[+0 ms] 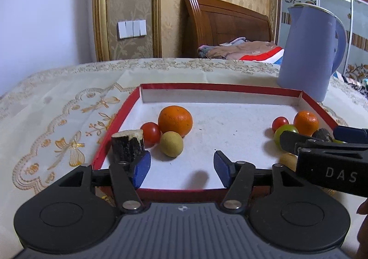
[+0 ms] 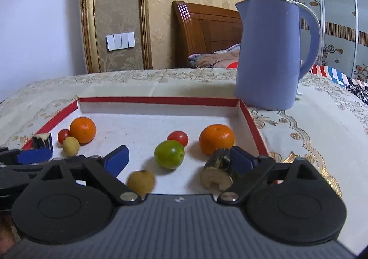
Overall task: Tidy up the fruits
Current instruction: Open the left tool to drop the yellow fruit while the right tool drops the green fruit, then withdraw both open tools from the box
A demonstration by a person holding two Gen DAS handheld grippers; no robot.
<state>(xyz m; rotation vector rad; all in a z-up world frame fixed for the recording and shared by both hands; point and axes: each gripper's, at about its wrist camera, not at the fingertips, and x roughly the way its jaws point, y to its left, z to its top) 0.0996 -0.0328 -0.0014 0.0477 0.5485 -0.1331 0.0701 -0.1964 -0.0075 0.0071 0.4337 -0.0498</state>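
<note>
Embroidered cloth covers the counter (image 2: 310, 125), where a red-rimmed tray (image 2: 158, 100) sits beside a blue kettle (image 2: 269, 56). Both grippers hover over the tray's near edge with jaws spread, holding nothing. By the left gripper (image 1: 181, 164) lie an orange (image 1: 175, 120), tomato (image 1: 150, 134), yellow fruit (image 1: 171, 144) and cane stub (image 1: 127, 145). By the right gripper (image 2: 179, 158) lie an orange (image 2: 216, 139), tomato (image 2: 177, 138), green fruit (image 2: 169, 154), brown fruit (image 2: 141, 181) and cane stub (image 2: 217, 172).

"DAS" on right tongs (image 1: 331, 141) arm
</note>
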